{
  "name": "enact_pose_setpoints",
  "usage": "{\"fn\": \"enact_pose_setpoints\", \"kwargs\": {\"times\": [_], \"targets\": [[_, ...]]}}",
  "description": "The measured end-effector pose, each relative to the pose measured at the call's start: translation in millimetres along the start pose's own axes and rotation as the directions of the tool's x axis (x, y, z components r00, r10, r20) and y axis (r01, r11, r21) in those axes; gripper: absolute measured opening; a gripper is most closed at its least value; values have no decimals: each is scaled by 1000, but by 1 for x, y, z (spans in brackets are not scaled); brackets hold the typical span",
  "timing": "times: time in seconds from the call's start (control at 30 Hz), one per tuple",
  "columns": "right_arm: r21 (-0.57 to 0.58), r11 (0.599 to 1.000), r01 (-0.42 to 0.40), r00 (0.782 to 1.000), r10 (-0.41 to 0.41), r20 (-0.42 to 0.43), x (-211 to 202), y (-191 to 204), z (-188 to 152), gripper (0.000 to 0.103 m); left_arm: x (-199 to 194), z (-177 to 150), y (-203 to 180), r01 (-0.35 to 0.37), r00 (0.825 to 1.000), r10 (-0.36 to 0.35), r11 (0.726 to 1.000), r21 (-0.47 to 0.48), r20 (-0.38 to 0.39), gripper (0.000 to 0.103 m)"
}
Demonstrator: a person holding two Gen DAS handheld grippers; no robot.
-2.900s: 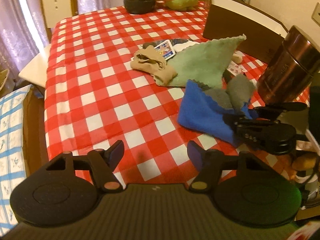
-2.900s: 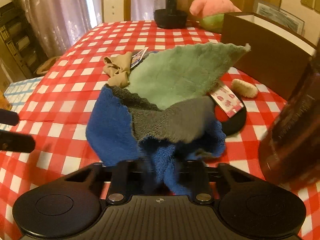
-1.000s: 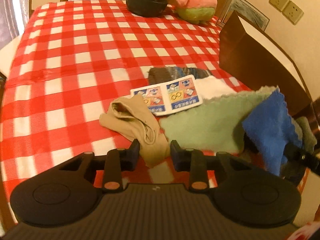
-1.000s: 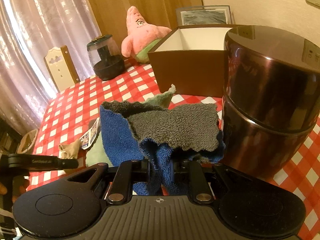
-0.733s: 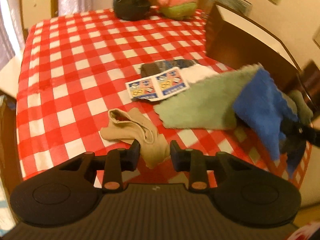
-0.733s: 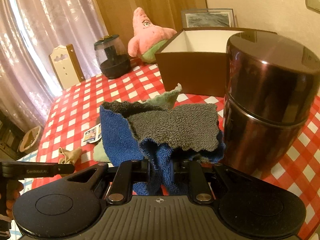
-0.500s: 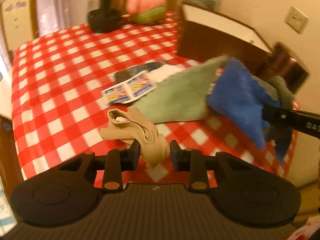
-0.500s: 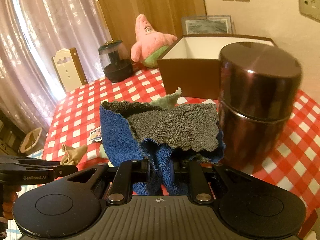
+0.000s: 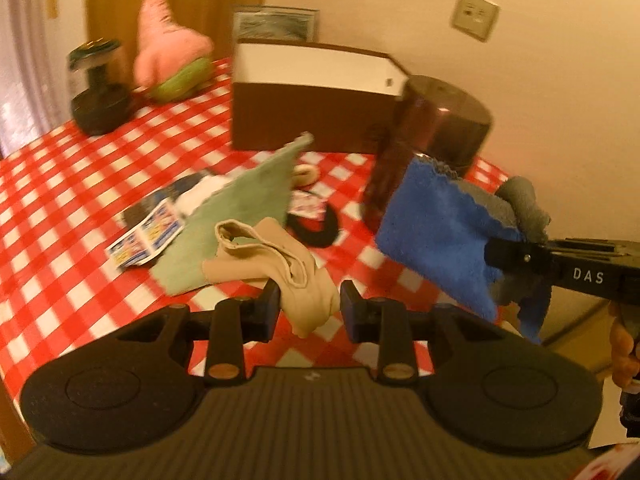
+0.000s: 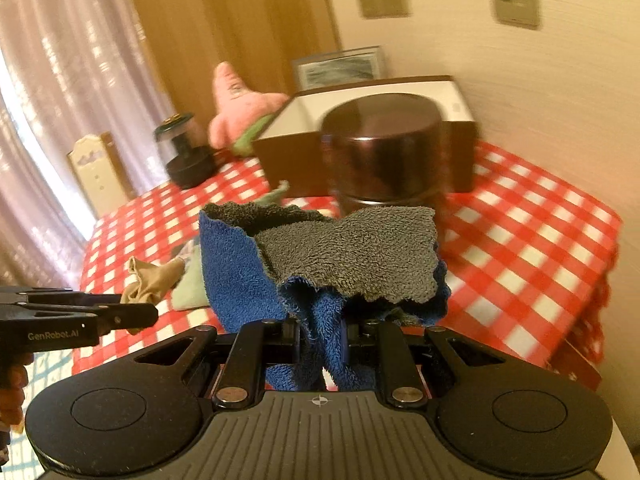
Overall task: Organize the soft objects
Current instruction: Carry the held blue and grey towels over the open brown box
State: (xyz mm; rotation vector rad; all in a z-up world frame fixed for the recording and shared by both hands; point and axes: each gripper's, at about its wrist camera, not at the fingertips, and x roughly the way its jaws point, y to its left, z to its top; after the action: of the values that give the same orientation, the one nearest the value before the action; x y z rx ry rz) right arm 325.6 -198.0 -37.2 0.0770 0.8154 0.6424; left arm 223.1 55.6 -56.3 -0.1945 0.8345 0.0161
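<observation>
1. My left tongs (image 9: 308, 306) are clamped on the beige sock (image 9: 276, 268); its toe end is pinched between the pads and the cuff flops forward, clear of the table.
2. My right tongs (image 10: 322, 334) are clamped on a bunched corner of the blue cloth (image 10: 236, 272), with the grey cloth (image 10: 352, 256) draped over it. I judge I took both in one pinch so they travel together.
3. In the left view the right tongs hold that bundle in the air at my right, over the table's near right edge, just beside the dark canister (image 9: 436, 128).
4. In the right view the left tongs come in low at the left with the sock hanging from them, over the table's (image 10: 520, 216) near left part.
5. The green cloth (image 9: 236, 216) lies mid-table, partly over a card pack (image 9: 144, 236) and a white item I cannot identify.
6. The open brown box (image 9: 312, 116) stands behind the canister toward the far right corner; I judge it the likely place for the soft things, which would explain both loads being held up.
7. A pink plush (image 9: 168, 60) and a dark jar (image 9: 98, 92) stand at the far edge.
</observation>
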Motion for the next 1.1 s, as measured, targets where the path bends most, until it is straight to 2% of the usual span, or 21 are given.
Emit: {"fn": "enact_pose_setpoints", "kwargs": {"times": [0.23, 0.4, 0.53, 0.8, 1.1], "targets": [[61, 993, 99, 994, -101, 28, -35, -36, 0, 17, 3, 11, -27, 51, 998, -52, 996, 70, 22, 28], [85, 983, 161, 985, -165, 51, -51, -71, 13, 17, 6, 23, -41, 55, 997, -59, 995, 89, 43, 28], [95, 979, 183, 980, -190, 67, -55, -104, 35, 17, 10, 38, -48, 29, 997, -34, 996, 84, 65, 28], [56, 988, 144, 982, -150, 117, -32, -146, 97, 17, 19, 84, -53, -27, 992, 18, 997, 68, 124, 29], [-49, 997, 51, 989, -44, 143, 32, -153, 172, 17, 59, 154, -58, -74, 984, 66, 996, 43, 167, 29]]}}
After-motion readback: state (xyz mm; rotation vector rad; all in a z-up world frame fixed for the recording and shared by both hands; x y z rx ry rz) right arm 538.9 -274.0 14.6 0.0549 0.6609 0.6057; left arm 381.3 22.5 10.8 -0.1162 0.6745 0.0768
